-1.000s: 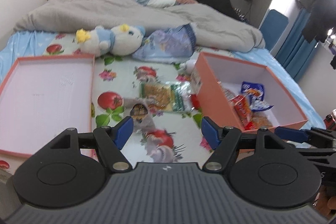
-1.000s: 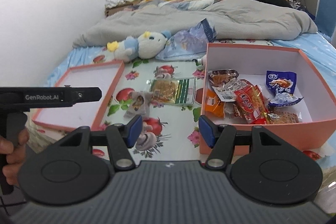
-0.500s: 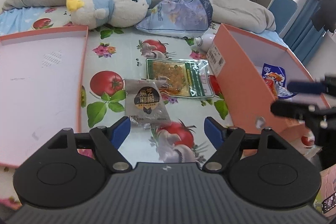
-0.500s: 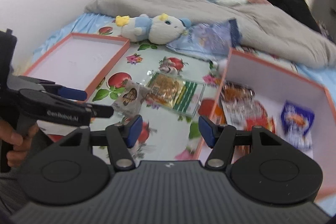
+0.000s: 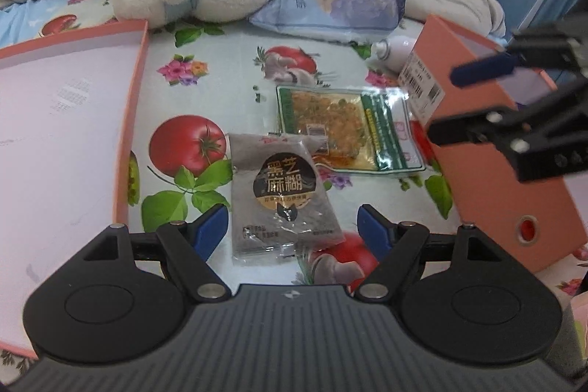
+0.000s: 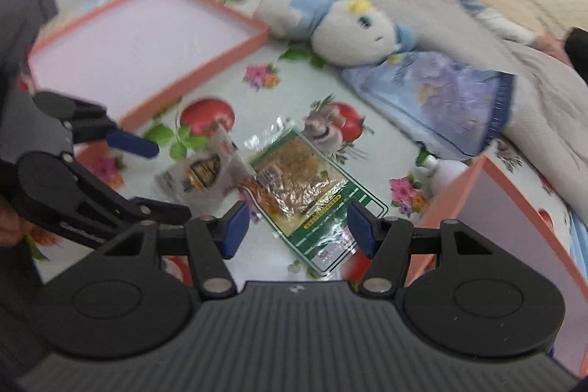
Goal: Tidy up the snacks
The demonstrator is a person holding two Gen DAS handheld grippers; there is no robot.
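My left gripper [image 5: 290, 226] is open over the grey sachet [image 5: 283, 197]; it looks light and slippery, so I pinch its edges.

The orange box [image 5: 488, 171] hides its contents behind its near wall; the lid [image 5: 55, 135] runs off-frame.

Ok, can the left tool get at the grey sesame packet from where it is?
Probably yes. The left tool is open with the grey sesame packet lying flat between its fingers, nothing on top of it. Its far corner overlaps the green-edged snack pack, and the right tool is off to the side.
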